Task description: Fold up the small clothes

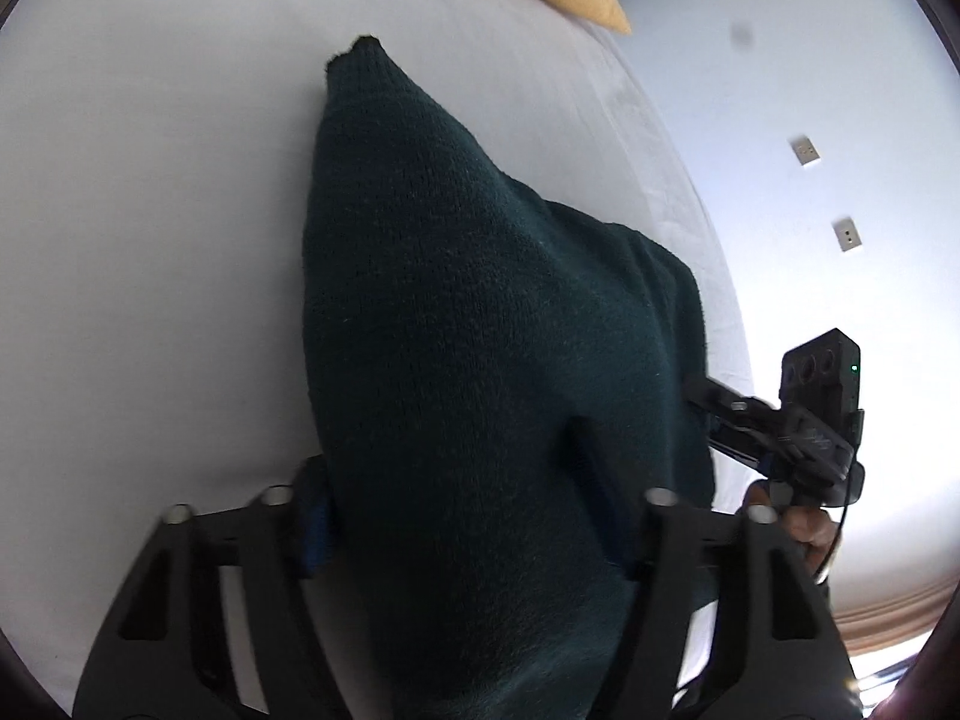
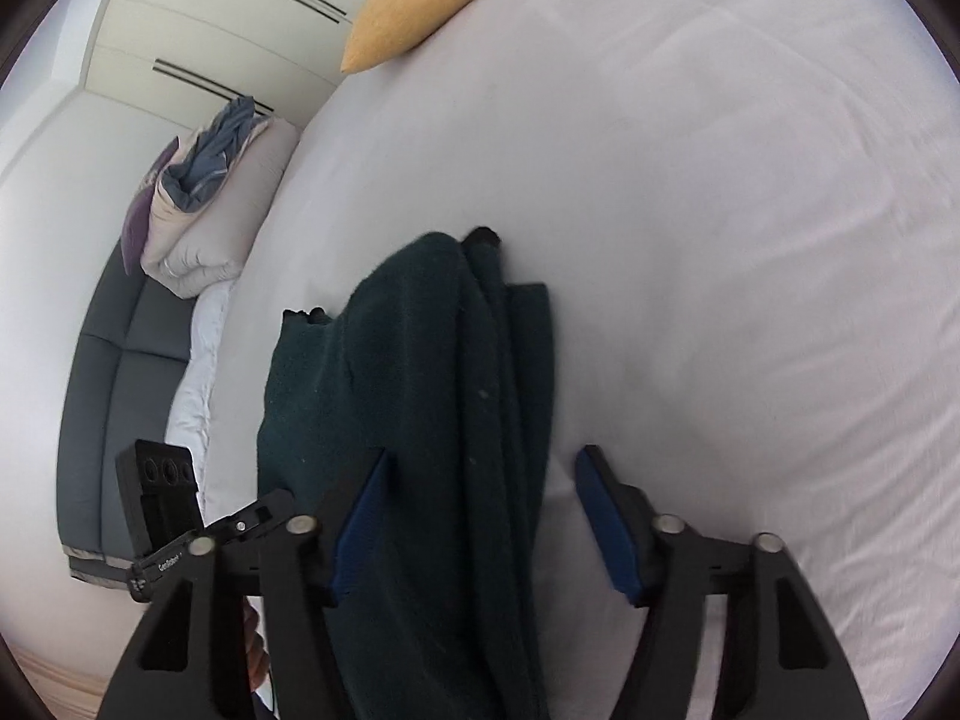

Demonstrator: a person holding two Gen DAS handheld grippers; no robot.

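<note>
Both wrist cams close, facing fwd over bed point(image 1: 150, 240); share dark knit point(image 2: 408, 390) & pillow point(image 2: 420, 0).

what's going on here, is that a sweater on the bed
A person with a handheld gripper in each hand is folding a dark green knit garment on a white-sheeted bed. It looks like a sweater, already bunched into layers. The left gripper and the right gripper both have their jaws spread wide with the fabric running between them, neither clamped. A yellow pillow lies at the bed's far end.
</note>
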